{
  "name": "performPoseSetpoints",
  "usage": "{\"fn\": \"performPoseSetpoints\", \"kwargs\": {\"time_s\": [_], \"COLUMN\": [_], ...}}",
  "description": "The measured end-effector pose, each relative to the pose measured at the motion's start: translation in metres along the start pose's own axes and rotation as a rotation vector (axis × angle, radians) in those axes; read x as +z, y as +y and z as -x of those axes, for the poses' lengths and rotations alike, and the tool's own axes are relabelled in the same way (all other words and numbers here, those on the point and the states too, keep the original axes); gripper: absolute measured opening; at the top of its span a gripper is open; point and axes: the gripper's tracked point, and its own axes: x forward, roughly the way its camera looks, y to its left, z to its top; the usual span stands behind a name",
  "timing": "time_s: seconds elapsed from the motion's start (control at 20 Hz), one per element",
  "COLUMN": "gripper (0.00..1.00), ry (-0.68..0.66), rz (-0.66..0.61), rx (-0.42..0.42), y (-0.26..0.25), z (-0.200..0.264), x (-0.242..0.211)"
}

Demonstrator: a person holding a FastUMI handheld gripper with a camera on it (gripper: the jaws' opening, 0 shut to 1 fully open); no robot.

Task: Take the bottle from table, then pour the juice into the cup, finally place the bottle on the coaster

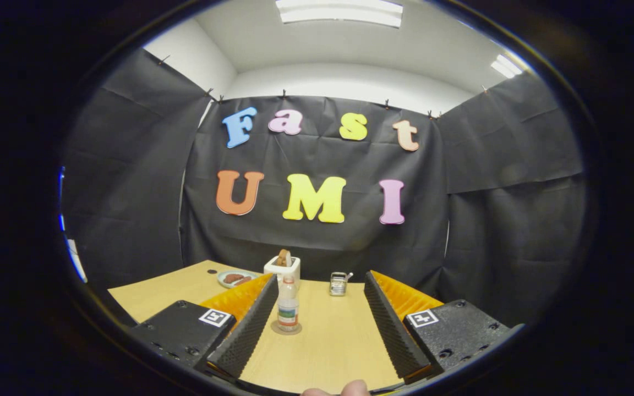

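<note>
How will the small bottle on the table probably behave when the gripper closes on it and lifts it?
The bottle stands upright, tall and narrow on a small round coaster, so a sideways nudge would probably tip it. It looks like thin clear plastic, so it may give slightly under pressure. It appears small and probably light. The gripper is open, the bottle between its fingers, nearer one.

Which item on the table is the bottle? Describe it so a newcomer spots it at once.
On the wooden table, look between the open gripper fingers, close to the left one. The bottle stands upright on a round coaster, in front of the white toaster. It alone is clear, capped and banded with a label.
</note>
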Motion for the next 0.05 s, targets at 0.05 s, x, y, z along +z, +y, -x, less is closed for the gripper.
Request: {"fn": "performPoseSetpoints", "kwargs": {"time_s": [0.05], "gripper": [1.0], "ry": [0.002], "rz": [0.001], "rx": [0.004], "y": [0.002], "z": [-0.0013], "x": [-0.0012]}}
